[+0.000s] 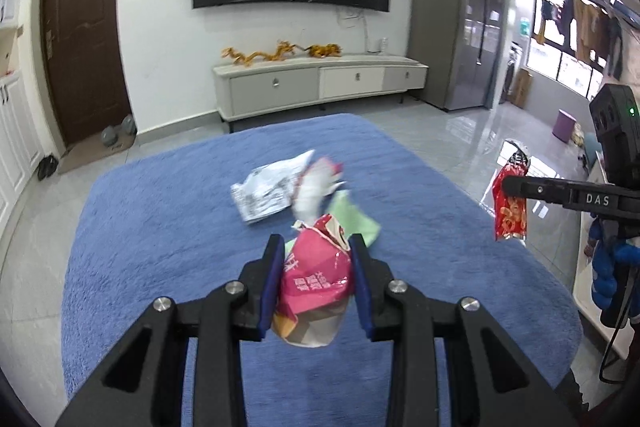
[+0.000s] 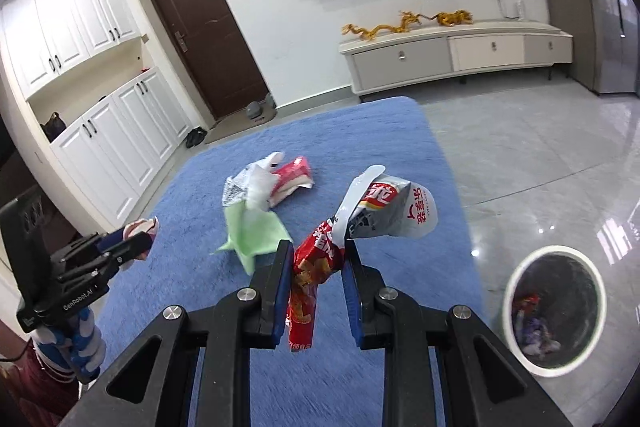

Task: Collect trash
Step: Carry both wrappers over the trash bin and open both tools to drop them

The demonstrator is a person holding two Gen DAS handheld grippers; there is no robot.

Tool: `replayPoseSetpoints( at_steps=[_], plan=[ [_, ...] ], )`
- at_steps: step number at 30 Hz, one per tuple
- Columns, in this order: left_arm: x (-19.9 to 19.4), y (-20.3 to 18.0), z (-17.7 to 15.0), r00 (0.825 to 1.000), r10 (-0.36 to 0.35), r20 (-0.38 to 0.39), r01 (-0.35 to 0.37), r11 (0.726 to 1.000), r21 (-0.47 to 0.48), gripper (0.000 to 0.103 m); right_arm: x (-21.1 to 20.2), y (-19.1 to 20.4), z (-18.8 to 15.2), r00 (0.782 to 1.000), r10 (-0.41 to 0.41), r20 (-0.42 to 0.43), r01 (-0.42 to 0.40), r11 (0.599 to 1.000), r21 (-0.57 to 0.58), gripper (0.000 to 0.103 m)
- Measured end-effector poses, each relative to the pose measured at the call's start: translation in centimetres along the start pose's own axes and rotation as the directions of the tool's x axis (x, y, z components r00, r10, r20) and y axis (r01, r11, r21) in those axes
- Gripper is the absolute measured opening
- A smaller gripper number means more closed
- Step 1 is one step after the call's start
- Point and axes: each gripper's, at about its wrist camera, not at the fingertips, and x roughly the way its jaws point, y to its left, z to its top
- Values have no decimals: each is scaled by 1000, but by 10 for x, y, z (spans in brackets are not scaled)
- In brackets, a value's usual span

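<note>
I've got the L gripper (image 1: 316,267) clamped on a crumpled pink wrapper (image 1: 316,279), held above the blue rug (image 1: 160,247). R gripper (image 2: 318,283) pinches a red snack bag (image 2: 312,279), its silver top flopping far-right. Only the R cam shows the white bin (image 2: 554,311) on the tiles, near right, w/ trash inside. More wrappers (image 2: 268,187) lie further out mid-rug.
</note>
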Motion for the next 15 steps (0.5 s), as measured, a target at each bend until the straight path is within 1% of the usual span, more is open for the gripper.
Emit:
replayPoseSetpoints(
  at_steps=[5,9,15],
  plan=[
    [1,-39,10,1000,-28,3,27,998,54,31,-26,-19,-14,999,-47,17,47,999,14,23],
    [4,-62,12,1000,-24,-5,24,996,92,31,-39,-35,-26,997,-77,22,76,996,34,23],
    [11,-87,14,1000,-12,-29,16,990,137,31,-47,-54,-41,996,-91,19,90,994,64,23]
  ],
)
